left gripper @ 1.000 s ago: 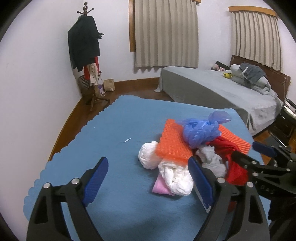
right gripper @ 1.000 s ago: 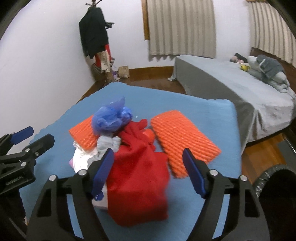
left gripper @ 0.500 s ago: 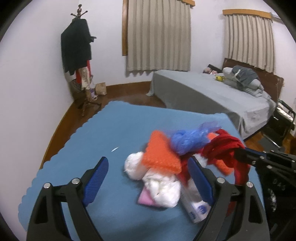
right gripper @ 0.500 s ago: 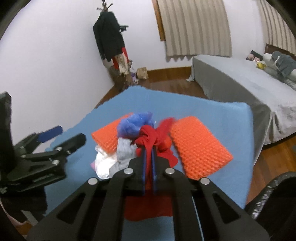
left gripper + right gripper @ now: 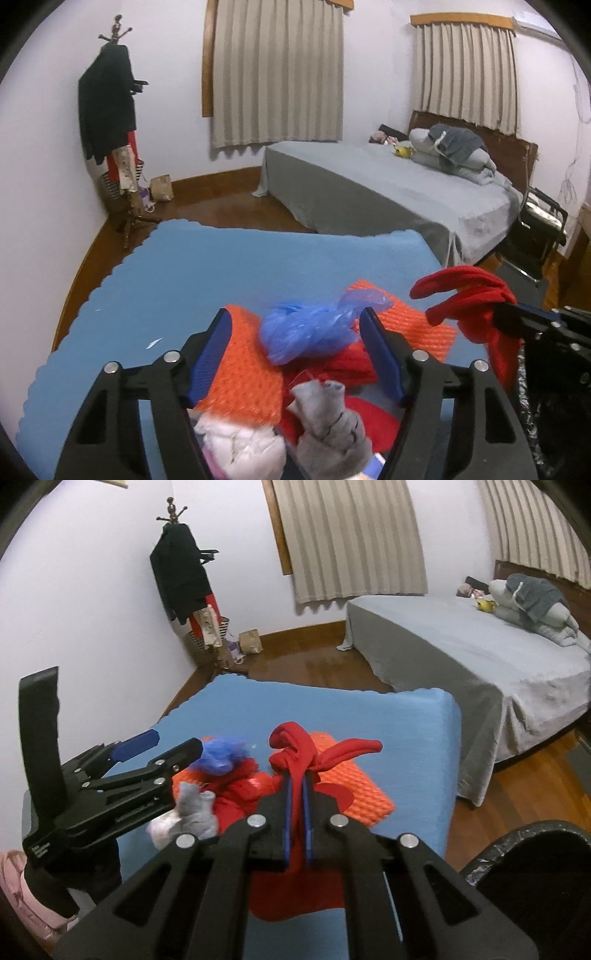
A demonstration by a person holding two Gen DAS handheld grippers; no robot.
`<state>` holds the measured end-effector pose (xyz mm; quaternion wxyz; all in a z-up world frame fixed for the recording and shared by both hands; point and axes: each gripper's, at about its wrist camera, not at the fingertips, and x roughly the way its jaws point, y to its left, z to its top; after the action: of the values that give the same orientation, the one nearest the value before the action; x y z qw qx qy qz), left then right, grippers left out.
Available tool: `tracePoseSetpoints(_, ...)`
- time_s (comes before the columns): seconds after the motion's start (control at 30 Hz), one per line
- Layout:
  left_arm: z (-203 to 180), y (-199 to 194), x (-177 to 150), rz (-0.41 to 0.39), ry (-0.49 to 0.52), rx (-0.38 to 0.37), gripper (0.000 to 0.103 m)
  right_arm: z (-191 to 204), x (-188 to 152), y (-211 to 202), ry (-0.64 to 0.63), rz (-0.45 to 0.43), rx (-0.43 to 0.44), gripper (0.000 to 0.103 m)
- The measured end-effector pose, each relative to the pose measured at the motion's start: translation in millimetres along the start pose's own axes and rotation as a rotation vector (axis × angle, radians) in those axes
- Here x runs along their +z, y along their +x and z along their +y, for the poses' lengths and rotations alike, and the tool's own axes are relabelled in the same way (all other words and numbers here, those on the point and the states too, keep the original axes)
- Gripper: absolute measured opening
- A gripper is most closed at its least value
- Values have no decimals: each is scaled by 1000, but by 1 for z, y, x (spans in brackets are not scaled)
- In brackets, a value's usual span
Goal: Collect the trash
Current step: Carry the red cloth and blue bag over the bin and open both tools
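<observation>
A trash pile lies on the blue mat [image 5: 221, 266]: a blue plastic bag [image 5: 310, 328], orange foam net sheets [image 5: 240, 376], a grey sock [image 5: 332, 424], white crumpled tissue [image 5: 243, 446] and red cloth. My right gripper [image 5: 297, 786] is shut on the red cloth [image 5: 299, 753] and holds it lifted above the pile; the cloth also shows in the left wrist view [image 5: 472, 306]. My left gripper [image 5: 295, 354] is open, its fingers on either side of the blue bag and over the pile. It shows in the right wrist view [image 5: 162, 746] too.
A black trash bag's rim [image 5: 517, 853] is at the lower right beside the mat. A grey bed [image 5: 388, 195] stands behind, a coat rack [image 5: 110, 122] in the left corner, and a black chair [image 5: 535, 229] at the right. Wooden floor surrounds the mat.
My right gripper closed on the red cloth and lifted it up from the pile. My left gripper moved forward over the pile, now straddling the blue bag.
</observation>
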<state>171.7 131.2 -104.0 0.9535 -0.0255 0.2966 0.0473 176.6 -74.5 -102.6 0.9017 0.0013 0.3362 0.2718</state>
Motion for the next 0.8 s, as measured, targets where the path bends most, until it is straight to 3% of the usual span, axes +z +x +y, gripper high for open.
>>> tracePoseSetpoints(0.1, -5, 15, -5, 29, 6, -7, 59, -8, 1, 6, 15, 4, -5, 5)
tracePoseSetpoints(0.23, -8, 27, -12, 58, -1, -56, 21, -14, 1, 11, 23, 11, -1, 5)
tracePoseSetpoints(0.33, -6, 24, -15, 49, 1, -58, 8, -14, 3, 11, 24, 10, 6, 5)
tracePoseSetpoints(0.8, -10, -39, 8, -79, -30, -86, 3, -9, 15, -29, 22, -60, 20, 5)
